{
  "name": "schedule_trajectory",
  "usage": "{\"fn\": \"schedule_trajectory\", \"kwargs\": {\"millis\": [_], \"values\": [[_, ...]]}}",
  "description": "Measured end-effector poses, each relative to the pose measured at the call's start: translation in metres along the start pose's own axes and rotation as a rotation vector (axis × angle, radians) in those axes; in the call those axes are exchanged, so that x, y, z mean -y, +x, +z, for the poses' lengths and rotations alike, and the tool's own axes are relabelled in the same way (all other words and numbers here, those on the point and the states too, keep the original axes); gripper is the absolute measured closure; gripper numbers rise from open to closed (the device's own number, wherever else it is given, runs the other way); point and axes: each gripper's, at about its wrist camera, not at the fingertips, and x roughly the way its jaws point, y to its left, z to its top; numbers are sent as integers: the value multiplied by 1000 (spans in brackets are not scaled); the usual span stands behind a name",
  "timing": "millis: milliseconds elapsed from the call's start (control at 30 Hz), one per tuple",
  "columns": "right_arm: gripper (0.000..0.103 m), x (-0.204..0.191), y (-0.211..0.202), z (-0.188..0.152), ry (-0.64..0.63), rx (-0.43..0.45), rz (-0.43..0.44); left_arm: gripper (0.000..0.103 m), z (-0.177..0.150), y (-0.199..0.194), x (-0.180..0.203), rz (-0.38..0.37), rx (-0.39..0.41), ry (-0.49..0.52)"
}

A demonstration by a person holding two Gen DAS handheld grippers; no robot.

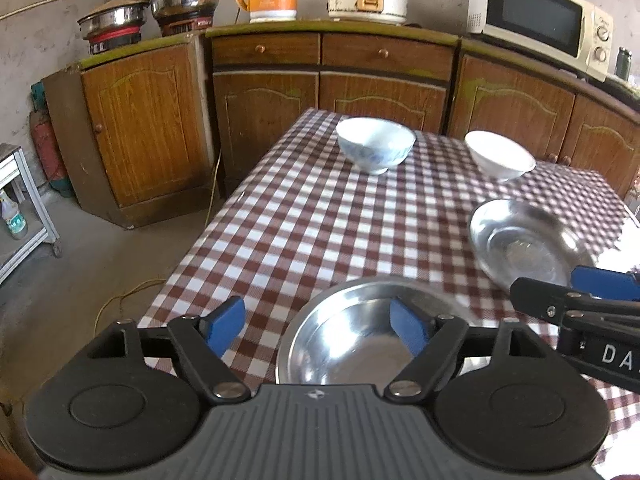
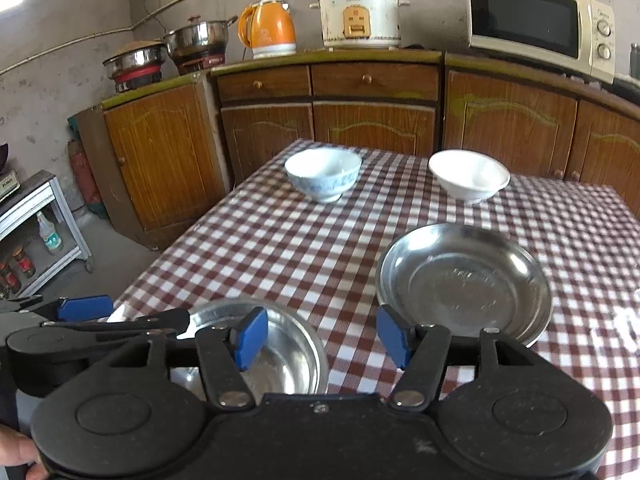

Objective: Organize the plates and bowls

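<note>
The left gripper (image 1: 318, 324) is standing wide open above the near edge of the table (image 1: 304, 216), holding nothing; its right blue pad is hanging over the hollow of the near steel plate (image 1: 344, 332), and whether it is touching the metal I cannot tell; its left pad is hanging over the checked cloth beside the plate. The right gripper (image 2: 322, 336) is also spreading wide and gripping nothing; its left pad is hovering over the same near steel plate (image 2: 280, 344), its right pad over bare cloth just beside the second steel plate (image 2: 466, 280).

Both steel plates are lying flat and upright on the red and white checked cloth, shiny and with nothing inside; the second one is sitting further back and to the right, apart from the first.

Beyond them, near the far edge of the table, the blue-patterned bowl (image 2: 323, 174) is standing on the left and the plain white bowl (image 2: 469, 176) on the right, well apart from each other, both upright.

Behind the table, wooden cabinets (image 2: 376, 128) are carrying an orange kettle (image 2: 268, 30), a rice cooker (image 2: 360, 14) and a microwave (image 2: 540, 22).
</note>
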Motion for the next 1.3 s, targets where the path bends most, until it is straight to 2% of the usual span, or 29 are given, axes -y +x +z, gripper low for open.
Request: {"fn": "schedule_trajectory", "kwargs": {"millis": [167, 733, 1300], "values": [[25, 10, -17, 13, 3, 29, -2, 17, 12, -12, 11, -12, 21, 16], [24, 64, -61, 54, 27, 122, -56, 15, 51, -33, 67, -101, 73, 57], [24, 114, -78, 83, 59, 180, -108, 14, 78, -36, 110, -145, 93, 88]]}}
